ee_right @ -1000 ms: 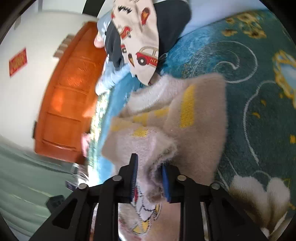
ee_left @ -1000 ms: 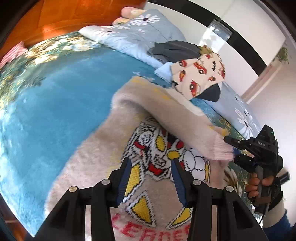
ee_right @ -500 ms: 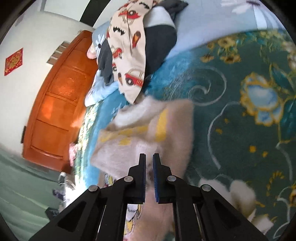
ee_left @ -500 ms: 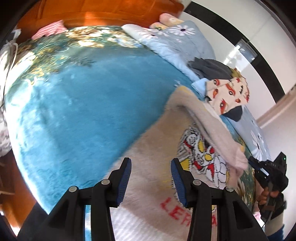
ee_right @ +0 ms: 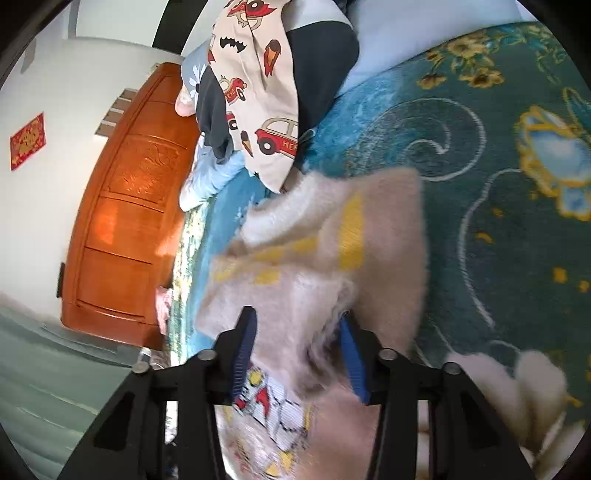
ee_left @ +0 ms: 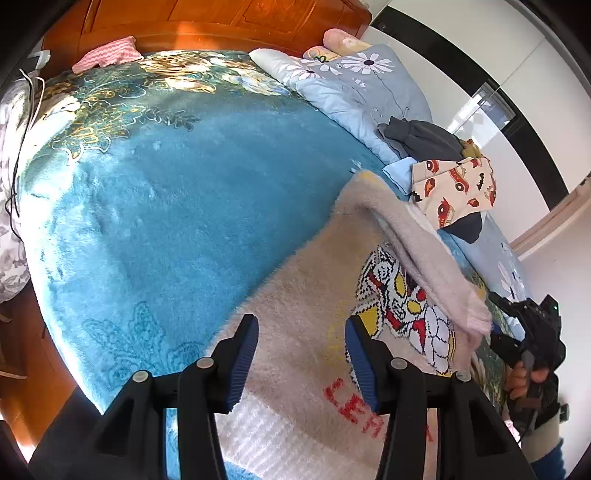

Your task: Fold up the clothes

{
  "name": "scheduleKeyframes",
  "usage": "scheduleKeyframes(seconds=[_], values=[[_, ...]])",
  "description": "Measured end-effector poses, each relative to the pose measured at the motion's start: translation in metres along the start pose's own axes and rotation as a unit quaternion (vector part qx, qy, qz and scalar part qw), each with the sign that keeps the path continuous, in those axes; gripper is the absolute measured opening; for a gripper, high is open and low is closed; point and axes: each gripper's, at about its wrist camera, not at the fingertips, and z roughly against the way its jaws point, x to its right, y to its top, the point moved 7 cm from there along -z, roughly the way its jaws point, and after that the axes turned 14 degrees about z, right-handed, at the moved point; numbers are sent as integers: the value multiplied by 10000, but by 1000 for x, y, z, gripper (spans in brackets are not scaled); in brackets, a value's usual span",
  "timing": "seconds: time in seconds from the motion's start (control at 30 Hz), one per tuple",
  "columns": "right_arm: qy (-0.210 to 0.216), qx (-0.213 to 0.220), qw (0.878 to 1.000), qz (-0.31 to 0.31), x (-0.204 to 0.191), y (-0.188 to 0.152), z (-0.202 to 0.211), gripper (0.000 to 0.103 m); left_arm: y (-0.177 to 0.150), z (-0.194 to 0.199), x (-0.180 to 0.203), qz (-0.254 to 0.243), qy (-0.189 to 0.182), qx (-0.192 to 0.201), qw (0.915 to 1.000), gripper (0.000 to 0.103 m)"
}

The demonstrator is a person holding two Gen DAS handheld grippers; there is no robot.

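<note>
A fuzzy beige sweater (ee_left: 303, 317) with a cartoon robot print and red letters lies on the blue bed blanket (ee_left: 155, 206). One sleeve (ee_left: 417, 251) is folded across its chest. My left gripper (ee_left: 301, 354) is open and empty above the sweater's lower body. My right gripper (ee_right: 297, 354) is open, with the sleeve's cuff (ee_right: 325, 332) lying loose between its fingers. It also shows at the right edge of the left wrist view (ee_left: 495, 328), at the sleeve's end.
A pile of clothes, with a car-print garment (ee_left: 454, 188) and a dark grey one (ee_left: 421, 140), lies just beyond the sweater. A light blue floral duvet (ee_left: 354, 85) and a wooden headboard (ee_left: 207, 18) are behind. A pink cloth (ee_left: 107, 55) lies by the headboard.
My right gripper, shut on the sleeve cuff before, has opened and let it go. My left gripper has drawn back toward the sweater's hem, still open.
</note>
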Motion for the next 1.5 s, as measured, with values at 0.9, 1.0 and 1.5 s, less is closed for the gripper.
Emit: scheduleKeyframes(seconds=[0.9, 1.0, 1.5], values=[[-1259, -185, 9883, 842, 5, -15, 34, 14, 6, -10, -42, 77, 397, -302, 9987, 57], [-1337, -411, 9852, 994, 5, -30, 40, 63, 5, -16, -43, -60, 509, -395, 9979, 59], [-1906, -1150, 9238, 3115, -63, -125, 0, 83, -8, -44, 1, -1553, 1093, -385, 9810, 66]])
